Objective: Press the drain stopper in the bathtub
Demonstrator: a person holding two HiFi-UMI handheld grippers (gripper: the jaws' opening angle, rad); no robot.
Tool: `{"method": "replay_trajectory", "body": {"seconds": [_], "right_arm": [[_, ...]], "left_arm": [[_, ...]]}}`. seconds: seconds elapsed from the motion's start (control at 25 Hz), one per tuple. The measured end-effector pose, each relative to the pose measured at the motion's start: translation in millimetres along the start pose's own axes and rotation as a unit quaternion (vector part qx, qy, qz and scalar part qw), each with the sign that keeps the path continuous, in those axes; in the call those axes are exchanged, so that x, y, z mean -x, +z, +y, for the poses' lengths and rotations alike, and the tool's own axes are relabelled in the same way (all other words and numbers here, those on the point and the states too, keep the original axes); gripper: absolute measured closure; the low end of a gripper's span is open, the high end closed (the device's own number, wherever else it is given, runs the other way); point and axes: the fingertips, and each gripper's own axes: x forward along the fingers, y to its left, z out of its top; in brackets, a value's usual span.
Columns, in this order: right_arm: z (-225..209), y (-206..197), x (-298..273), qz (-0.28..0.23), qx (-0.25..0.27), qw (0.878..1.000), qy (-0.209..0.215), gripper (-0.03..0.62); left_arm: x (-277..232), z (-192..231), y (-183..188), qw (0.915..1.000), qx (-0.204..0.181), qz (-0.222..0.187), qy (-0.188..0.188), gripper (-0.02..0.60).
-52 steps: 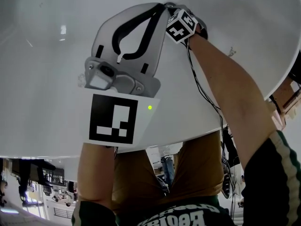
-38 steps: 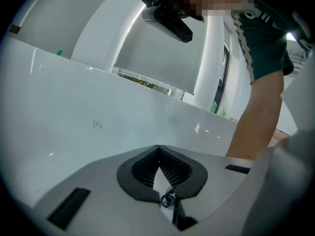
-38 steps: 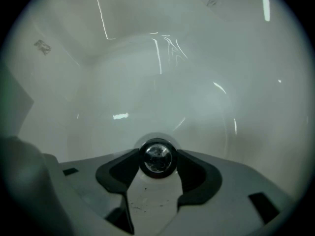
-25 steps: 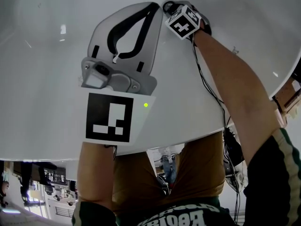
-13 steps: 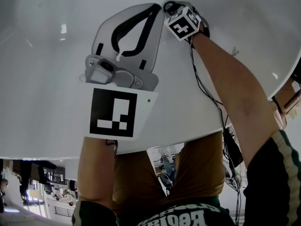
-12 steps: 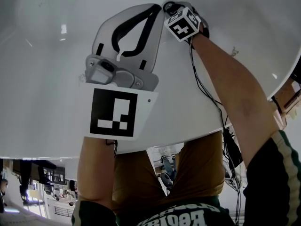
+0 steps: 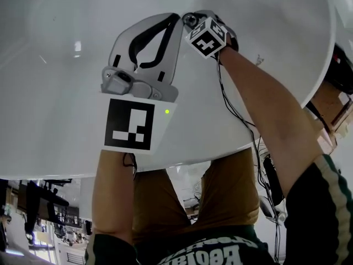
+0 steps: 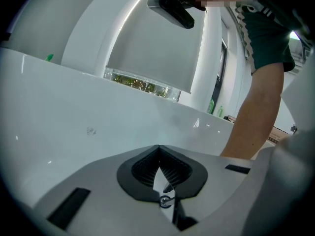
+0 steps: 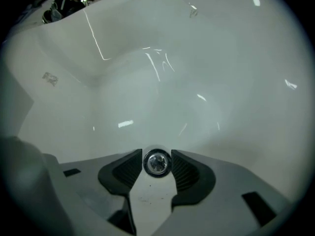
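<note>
Looking from the left, your left gripper (image 7: 175, 19) has its jaws together on nothing, over the white bathtub (image 7: 49, 65). The print on your shirt (image 7: 198, 255) is upside down and too blurry to read. Your right gripper (image 9: 156, 154) has its jaws a little apart, narrower than before. The round, shiny drain stopper (image 9: 157, 163) sits between their tips on the tub floor and looks smaller now.

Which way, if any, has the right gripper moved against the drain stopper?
Yes. The right gripper has drawn back from the drain stopper, which looks smaller between its fingers; more of the bathtub shows above it.
</note>
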Motion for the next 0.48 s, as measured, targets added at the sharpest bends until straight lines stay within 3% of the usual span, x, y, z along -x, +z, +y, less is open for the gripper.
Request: {"method": "replay_trajectory", "body": {"seconds": [0.48], "right_arm": [[17.6, 27.8, 116.4, -0.052, 0.038, 0.998, 0.01, 0.399]], "left_arm": [[34.8, -45.6, 81.3, 0.9998, -0.006, -0.019, 0.001, 0.577]]}}
